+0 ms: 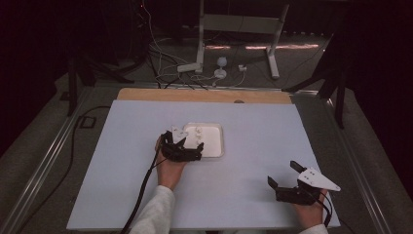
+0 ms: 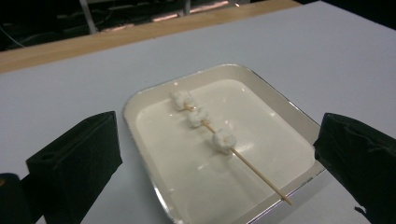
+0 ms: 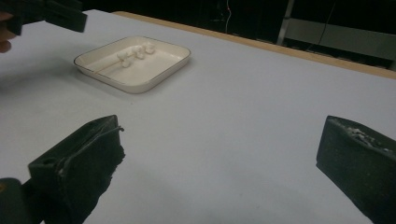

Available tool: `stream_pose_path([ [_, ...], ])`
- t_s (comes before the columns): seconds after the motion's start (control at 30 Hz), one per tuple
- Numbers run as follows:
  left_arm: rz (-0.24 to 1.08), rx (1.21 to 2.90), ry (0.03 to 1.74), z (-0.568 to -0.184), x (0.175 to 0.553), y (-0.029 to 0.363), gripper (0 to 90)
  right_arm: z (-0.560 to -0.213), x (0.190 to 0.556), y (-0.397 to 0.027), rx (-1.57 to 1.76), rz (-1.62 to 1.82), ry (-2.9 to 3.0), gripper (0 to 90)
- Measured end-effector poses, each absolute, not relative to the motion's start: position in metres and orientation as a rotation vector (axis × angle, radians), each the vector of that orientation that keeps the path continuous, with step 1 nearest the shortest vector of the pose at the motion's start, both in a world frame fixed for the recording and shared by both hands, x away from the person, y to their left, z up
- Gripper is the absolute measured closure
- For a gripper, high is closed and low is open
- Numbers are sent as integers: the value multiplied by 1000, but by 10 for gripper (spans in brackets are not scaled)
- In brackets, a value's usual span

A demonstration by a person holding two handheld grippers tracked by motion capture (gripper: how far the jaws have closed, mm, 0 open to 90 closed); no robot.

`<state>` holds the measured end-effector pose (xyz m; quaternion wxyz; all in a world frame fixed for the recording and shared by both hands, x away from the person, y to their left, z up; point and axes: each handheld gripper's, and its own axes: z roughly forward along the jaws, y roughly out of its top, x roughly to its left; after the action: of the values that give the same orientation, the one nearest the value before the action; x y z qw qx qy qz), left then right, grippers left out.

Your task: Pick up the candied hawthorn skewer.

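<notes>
A square white tray (image 2: 140, 100) lies on the pale tabletop, a little left of centre in the high view (image 1: 216, 127). In it rests a wooden skewer (image 2: 259, 175) threaded with three small white marshmallows (image 2: 198, 116). My left gripper (image 2: 217, 163) hovers open just in front of the tray's near edge, jaws wide apart and empty; the high view has it (image 1: 187, 140) at the tray's left front corner. Far to the right near the table's front edge, my right gripper (image 1: 283, 174) is open and empty (image 3: 219, 163). Its view has the tray (image 3: 154, 79) at the upper left.
The pale board (image 1: 253, 126) covers a wooden table whose back strip (image 1: 204, 95) shows. Beyond it are floor cables (image 1: 165, 63) and a white stand's legs (image 1: 272, 53). Dark frame legs (image 1: 73, 83) flank the table. Black cables trail from both grippers.
</notes>
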<state>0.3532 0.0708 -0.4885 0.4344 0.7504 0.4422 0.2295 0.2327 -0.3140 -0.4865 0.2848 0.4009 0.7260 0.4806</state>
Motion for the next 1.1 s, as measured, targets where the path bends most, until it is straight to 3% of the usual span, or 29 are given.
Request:
stream_pose_path([
  [0.37, 500, 1985, 1175, -507, 363, 48, 31, -487, 233, -314, 1076, 1283, 1946, 0],
  [0.47, 491, 2032, 1180, -513, 364, 45, 73, -487, 233, -314, 1075, 1283, 1946, 0],
  [0.63, 506, 2090, 1215, -517, 365, 43, 264, -487, 233, -314, 1076, 1282, 1947, 0],
  [0.73, 479, 2100, 1223, -518, 365, 46, 454, -487, 233, -314, 1076, 1282, 1948, 0],
  [1.1, 427, 2130, 1302, -512, 366, 55, 879, -488, 233, -313, 1072, 1279, 1956, 0],
])
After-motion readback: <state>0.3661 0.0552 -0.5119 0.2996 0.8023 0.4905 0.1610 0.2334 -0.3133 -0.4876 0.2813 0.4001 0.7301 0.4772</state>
